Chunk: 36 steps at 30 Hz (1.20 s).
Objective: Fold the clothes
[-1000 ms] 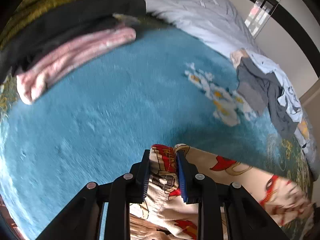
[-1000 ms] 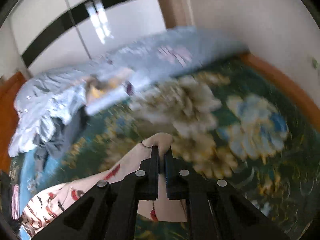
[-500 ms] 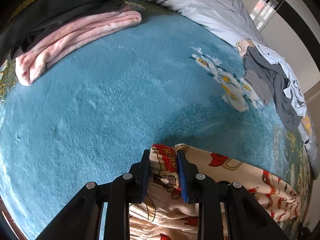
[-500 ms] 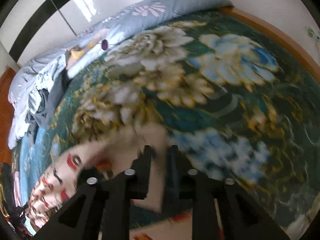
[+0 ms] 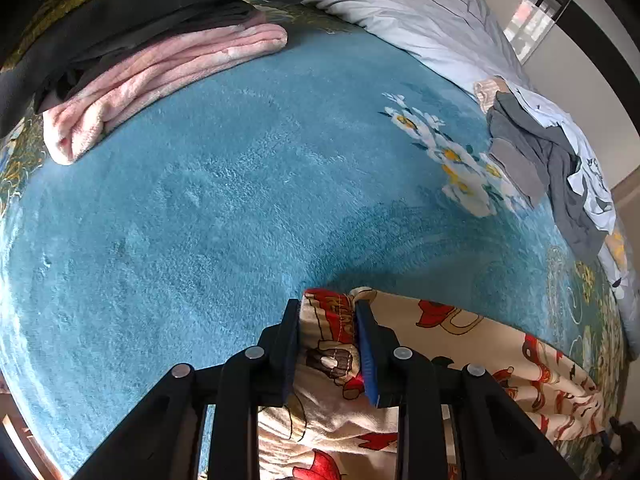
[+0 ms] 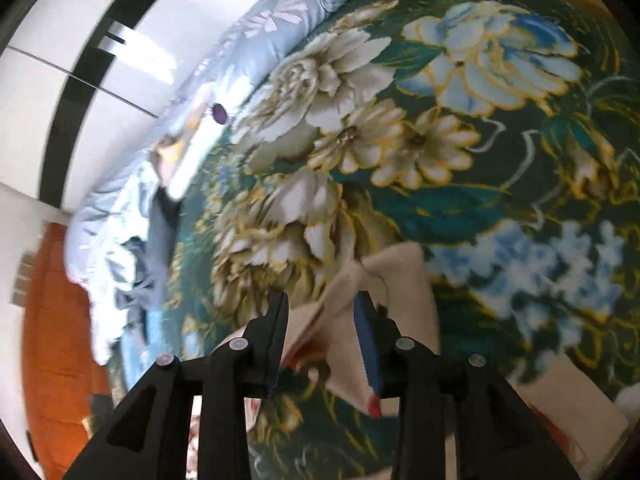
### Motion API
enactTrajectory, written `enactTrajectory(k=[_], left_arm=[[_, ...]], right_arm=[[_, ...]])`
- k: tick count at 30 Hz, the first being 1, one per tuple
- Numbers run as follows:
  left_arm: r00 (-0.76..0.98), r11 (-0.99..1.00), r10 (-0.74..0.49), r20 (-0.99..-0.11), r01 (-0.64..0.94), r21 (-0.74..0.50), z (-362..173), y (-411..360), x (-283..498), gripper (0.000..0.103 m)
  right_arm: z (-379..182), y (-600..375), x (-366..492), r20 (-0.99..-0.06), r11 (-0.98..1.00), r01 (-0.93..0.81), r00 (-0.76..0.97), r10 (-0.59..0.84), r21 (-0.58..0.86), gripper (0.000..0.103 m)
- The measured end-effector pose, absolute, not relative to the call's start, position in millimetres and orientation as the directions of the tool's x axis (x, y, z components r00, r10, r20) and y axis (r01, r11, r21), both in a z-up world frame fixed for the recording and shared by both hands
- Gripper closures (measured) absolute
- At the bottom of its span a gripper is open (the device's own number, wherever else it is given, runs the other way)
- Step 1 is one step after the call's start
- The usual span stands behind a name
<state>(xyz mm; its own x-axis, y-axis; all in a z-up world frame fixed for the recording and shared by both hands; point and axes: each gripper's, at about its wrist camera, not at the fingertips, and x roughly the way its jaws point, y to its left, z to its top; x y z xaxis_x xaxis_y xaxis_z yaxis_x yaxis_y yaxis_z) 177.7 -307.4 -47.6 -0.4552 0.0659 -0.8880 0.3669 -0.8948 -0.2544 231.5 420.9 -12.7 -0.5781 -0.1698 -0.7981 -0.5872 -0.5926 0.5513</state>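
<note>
A cream garment with a red cartoon print (image 5: 460,344) lies along the near edge of the teal blanket (image 5: 200,200). My left gripper (image 5: 326,320) is shut on its bunched left end, just above the blanket. In the right wrist view the same garment's plain cream corner (image 6: 400,280) rests on the dark green floral blanket (image 6: 440,120). My right gripper (image 6: 320,312) is low over it and its jaws are opening. The corner sits slack between them, against the blue pad of the right finger (image 6: 366,332) and apart from the left one.
A folded pink garment (image 5: 160,76) and dark clothes (image 5: 120,12) lie at the far left of the bed. A heap of grey and white clothes (image 5: 540,160) sits at the far right, in front of a grey-blue duvet (image 5: 420,12). An orange wooden bed frame (image 6: 52,320) runs along the left.
The right gripper has sunk toward the floral blanket and rolled, and its jaws have gone from shut on the cream corner to apart. The left gripper keeps its grip in place.
</note>
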Motion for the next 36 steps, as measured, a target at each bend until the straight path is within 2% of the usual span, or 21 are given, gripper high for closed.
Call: enactTrajectory(k=[3,5,6,10,14,18,19,21,25,27,36], left_arm=[[-0.451,-0.896,0.07,-0.89,0.364,-0.255,-48,-308,177,0.074],[-0.447,-0.897,0.074,-0.891,0.361,-0.255,-48,-308,176,0.074],[-0.446,-0.897,0.075,-0.892,0.36,-0.256,-48,-308,176,0.074],[-0.45,-0.895,0.083,-0.889,0.358,-0.265,-44,-308,173,0.074],[-0.504,-0.895,0.107,-0.857,0.327,-0.304,-29,-309,171,0.074],[-0.521,-0.905,0.116,-0.846,0.295,-0.306,-23,-308,165,0.074],[-0.517,-0.909,0.111,-0.849,0.293,-0.297,-24,-307,162,0.074],[-0.497,-0.912,0.106,-0.861,0.296,-0.283,-31,-306,158,0.073],[-0.436,-0.914,0.098,-0.895,0.317,-0.254,-53,-304,154,0.073],[-0.44,-0.912,0.103,-0.892,0.315,-0.261,-54,-305,155,0.073],[-0.451,-0.89,0.145,-0.881,0.33,-0.316,-47,-312,155,0.072]], right_arm=[[-29,422,217,-0.845,-0.568,-0.652,-0.51,-0.162,0.503,0.069],[-37,423,215,-0.865,-0.553,-0.683,-0.477,-0.157,0.477,0.081],[-38,424,214,-0.873,-0.553,-0.693,-0.465,-0.145,0.462,0.094],[-32,427,207,-0.863,-0.559,-0.679,-0.483,-0.149,0.476,0.1],[29,422,203,-0.734,-0.614,-0.52,-0.663,-0.148,0.593,0.1],[94,414,224,-0.587,-0.709,-0.351,-0.802,-0.11,0.612,0.101],[95,412,230,-0.585,-0.725,-0.344,-0.805,-0.1,0.597,0.101],[80,413,232,-0.62,-0.733,-0.365,-0.778,-0.098,0.574,0.101],[-17,437,235,-0.749,-0.596,-0.543,-0.644,-0.157,0.592,0.1],[-44,443,244,-0.769,-0.546,-0.591,-0.616,-0.169,0.594,0.1],[-47,453,251,-0.745,-0.556,-0.563,-0.646,-0.166,0.612,0.1]])
